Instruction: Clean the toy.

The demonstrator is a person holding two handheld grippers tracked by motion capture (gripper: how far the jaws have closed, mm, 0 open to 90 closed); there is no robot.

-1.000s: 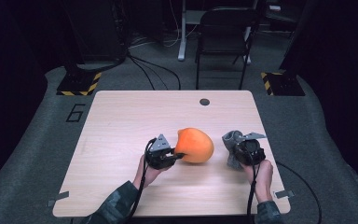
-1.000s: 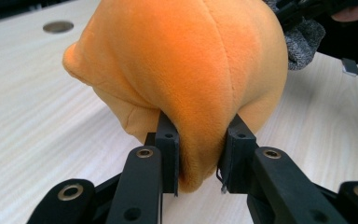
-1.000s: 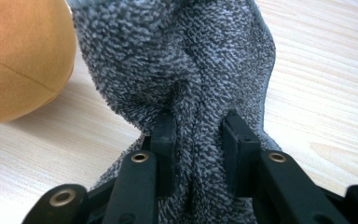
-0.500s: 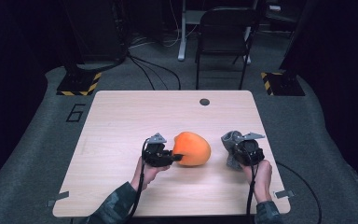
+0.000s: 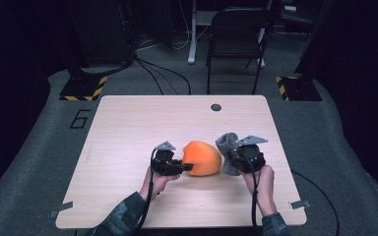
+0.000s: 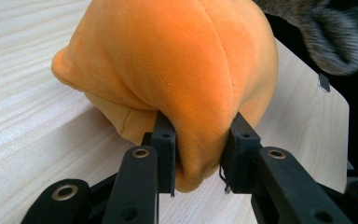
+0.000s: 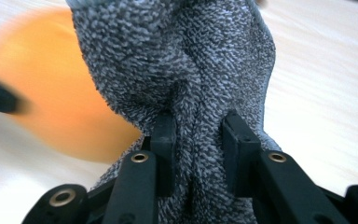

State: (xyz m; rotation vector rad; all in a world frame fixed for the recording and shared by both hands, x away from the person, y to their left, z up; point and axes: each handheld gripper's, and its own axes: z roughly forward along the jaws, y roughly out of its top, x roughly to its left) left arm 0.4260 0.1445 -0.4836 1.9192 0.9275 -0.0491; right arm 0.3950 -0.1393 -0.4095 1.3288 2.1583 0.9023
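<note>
An orange plush toy (image 5: 203, 157) lies in the middle of the wooden table (image 5: 128, 128). My left gripper (image 5: 186, 166) comes at it from the left and is shut on a fold of its fabric; in the left gripper view the plush (image 6: 177, 60) bulges out between the pads of that gripper (image 6: 198, 158). My right gripper (image 5: 234, 156) is shut on a grey terry cloth (image 5: 226, 142), held right beside the plush's right side. In the right gripper view the cloth (image 7: 182, 56) is pinched in that gripper (image 7: 198, 135), with the plush (image 7: 51, 93) blurred behind at left.
A small round hole (image 5: 215, 106) sits near the table's far edge. A dark chair (image 5: 236, 34) and floor cables (image 5: 162, 78) lie beyond the table. Bare tabletop stretches to the left and far side.
My right gripper has carried the grey cloth left and slightly up, closing on the plush. The left gripper and plush have barely shifted.
</note>
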